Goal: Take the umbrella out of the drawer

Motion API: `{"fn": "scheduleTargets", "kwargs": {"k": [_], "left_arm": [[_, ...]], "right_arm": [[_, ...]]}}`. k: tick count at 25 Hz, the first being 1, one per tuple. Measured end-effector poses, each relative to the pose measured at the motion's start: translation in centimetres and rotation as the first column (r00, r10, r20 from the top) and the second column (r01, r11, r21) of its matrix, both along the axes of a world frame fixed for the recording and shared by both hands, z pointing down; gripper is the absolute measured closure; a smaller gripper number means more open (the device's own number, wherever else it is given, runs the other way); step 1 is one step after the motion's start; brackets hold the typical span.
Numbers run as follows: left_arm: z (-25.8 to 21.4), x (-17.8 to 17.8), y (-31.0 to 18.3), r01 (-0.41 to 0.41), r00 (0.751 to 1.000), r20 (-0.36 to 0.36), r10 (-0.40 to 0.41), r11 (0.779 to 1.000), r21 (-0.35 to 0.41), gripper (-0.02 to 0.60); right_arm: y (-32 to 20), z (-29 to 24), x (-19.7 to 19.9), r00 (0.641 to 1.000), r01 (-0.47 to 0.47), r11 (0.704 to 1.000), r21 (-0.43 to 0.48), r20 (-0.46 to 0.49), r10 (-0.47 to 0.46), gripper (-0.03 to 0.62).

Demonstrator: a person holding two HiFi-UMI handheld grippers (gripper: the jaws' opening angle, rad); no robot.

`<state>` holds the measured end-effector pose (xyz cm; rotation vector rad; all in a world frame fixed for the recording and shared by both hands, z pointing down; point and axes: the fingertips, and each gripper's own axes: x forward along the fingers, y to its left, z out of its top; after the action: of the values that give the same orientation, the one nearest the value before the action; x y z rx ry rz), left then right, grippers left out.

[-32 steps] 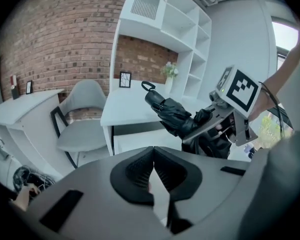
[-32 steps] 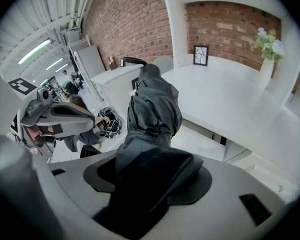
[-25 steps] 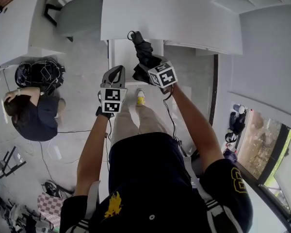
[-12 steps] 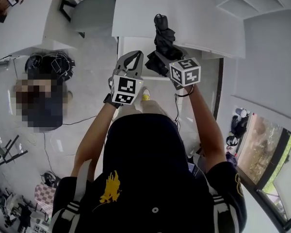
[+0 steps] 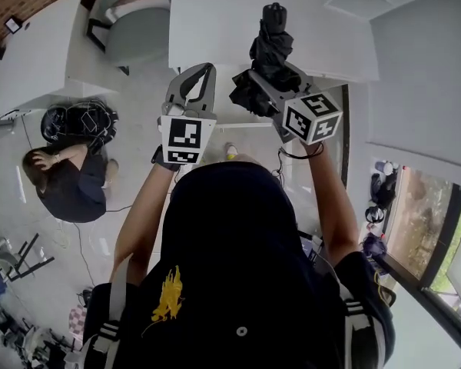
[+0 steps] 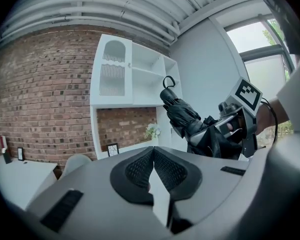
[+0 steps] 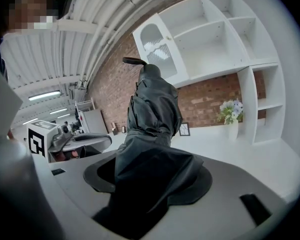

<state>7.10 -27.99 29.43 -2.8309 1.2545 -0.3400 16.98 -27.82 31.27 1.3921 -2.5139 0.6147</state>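
Observation:
A black folded umbrella [image 5: 270,58] is clamped in my right gripper [image 5: 263,89] and held up over the white desk's edge, its strap end pointing away from me. In the right gripper view the umbrella [image 7: 152,115] fills the gap between the jaws, its loose fabric bunched over the pads. My left gripper [image 5: 203,71] hangs beside it on the left, shut with nothing in it; its pads meet at the tips [image 6: 153,151]. From the left gripper view the umbrella [image 6: 181,115] and the right gripper [image 6: 236,128] show at the right. The white drawer [image 5: 250,134] lies below, between my arms.
A white desk [image 5: 215,21] spans the top, with a grey chair [image 5: 134,23] at its left. A person [image 5: 65,179] sits on the floor at the left beside a black bag [image 5: 78,121]. White shelving [image 6: 132,74] stands against a brick wall. A flower vase [image 7: 231,113] stands on a counter.
Both grippers have risen together. The umbrella has come up with the right gripper from drawer level to above the desk's edge.

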Motion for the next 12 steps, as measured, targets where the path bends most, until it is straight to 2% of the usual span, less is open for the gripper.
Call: {"fn": "scheduleTargets", "kwargs": {"k": [12], "left_arm": [[-2.7,-0.4,0.7,-0.002,0.999,-0.032,0.003,1.000,0.029,0.561]], "right_arm": [[1.0,-4.9,0.8,0.998,-0.042,0.995,0.088,0.039,0.039,0.319]]}}
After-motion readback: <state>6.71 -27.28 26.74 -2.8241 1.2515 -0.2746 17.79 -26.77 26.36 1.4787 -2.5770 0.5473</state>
